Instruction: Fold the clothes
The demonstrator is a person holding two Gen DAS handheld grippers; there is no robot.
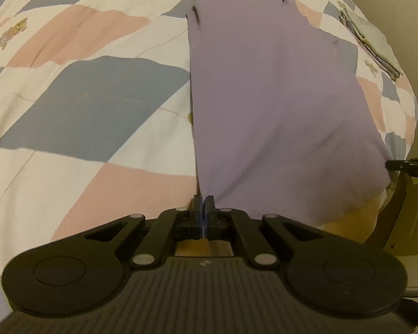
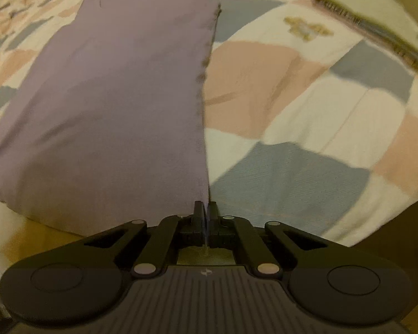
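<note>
A lilac sleeveless top (image 1: 267, 103) lies spread lengthwise on a patchwork bed cover (image 1: 92, 105), straps at the far end. My left gripper (image 1: 203, 199) is shut on the near left corner of its hem. In the right wrist view the same top (image 2: 119, 97) stretches away from me, and my right gripper (image 2: 206, 206) is shut on the near right corner of the hem. The right gripper's tip (image 1: 390, 164) also shows at the right edge of the left wrist view, pinching that corner. The hem between the two corners hangs slightly over the bed's near edge.
A stack of folded clothes (image 1: 373, 47) rests on the bed at the far right, seen also in the right wrist view as folded clothes (image 2: 367, 19). The bed cover (image 2: 306, 97) extends widely on both sides of the top. A pale wall (image 1: 404, 2) stands beyond the bed.
</note>
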